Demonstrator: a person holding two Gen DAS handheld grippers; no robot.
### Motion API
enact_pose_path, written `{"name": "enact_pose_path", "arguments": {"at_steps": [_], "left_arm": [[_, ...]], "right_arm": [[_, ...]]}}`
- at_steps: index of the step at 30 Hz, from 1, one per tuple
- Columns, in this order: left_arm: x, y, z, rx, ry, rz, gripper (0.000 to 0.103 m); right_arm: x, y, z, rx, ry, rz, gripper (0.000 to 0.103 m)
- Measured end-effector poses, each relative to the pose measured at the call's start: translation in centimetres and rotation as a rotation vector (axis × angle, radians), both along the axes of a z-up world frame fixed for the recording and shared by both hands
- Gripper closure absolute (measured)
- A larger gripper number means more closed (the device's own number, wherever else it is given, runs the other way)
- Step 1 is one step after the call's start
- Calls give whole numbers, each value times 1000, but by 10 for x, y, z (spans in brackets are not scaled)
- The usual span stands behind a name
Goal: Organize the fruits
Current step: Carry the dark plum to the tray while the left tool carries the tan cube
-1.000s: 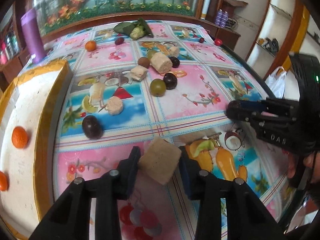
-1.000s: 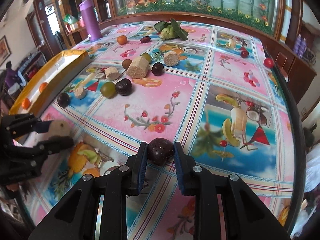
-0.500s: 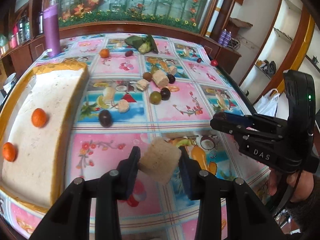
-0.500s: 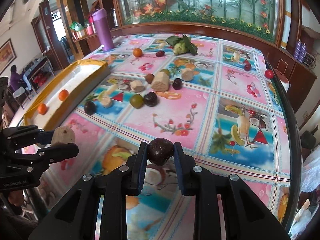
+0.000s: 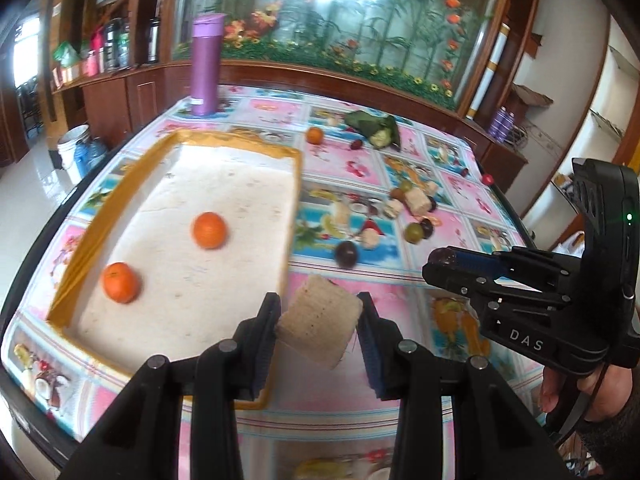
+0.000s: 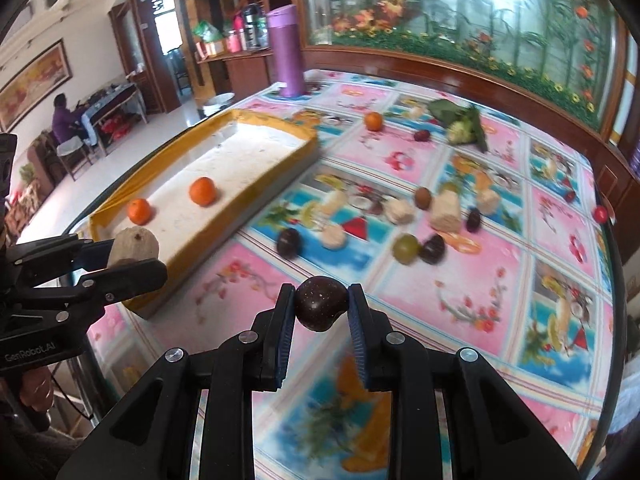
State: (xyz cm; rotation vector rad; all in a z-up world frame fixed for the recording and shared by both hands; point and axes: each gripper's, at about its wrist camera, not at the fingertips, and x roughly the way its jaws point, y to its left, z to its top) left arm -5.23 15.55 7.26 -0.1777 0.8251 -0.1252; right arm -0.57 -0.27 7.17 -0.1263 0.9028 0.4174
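My left gripper [image 5: 318, 322] is shut on a tan, rough cut fruit chunk [image 5: 319, 328] and holds it in the air beside the near right edge of the yellow-rimmed white tray [image 5: 294, 200]. Two oranges [image 5: 209, 230] [image 5: 121, 282] lie in the tray. My right gripper [image 6: 321, 308] is shut on a dark brown round fruit [image 6: 321, 307] above the tablecloth. In the right wrist view the left gripper [image 6: 132, 256] shows at left with its chunk [image 6: 135, 243] over the tray's near corner. The right gripper [image 5: 444, 266] shows at right in the left wrist view.
Loose fruits lie mid-table: a dark plum [image 6: 289, 242], a green fruit [image 6: 406, 248], tan chunks [image 6: 445, 212], an orange [image 6: 373, 121], leafy greens [image 6: 464, 122]. A purple bottle [image 6: 289, 54] stands at the far edge. Small red fruits [image 6: 600, 213] sit near the right table edge.
Both grippers have risen and swung left toward the tray, each still holding its fruit. The tray now fills much more of both views.
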Motion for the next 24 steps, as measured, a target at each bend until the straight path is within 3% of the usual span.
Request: {"name": "enact_pose_path", "arguments": {"at_steps": [14,24], "left_arm": [[5,95,-23,3,69,174,62],[19,94,-39,10,108,143,62]], "right_arm": [[46,101,-4,31,30,163,77],[72,137,-36,-27,90,209,77]]}}
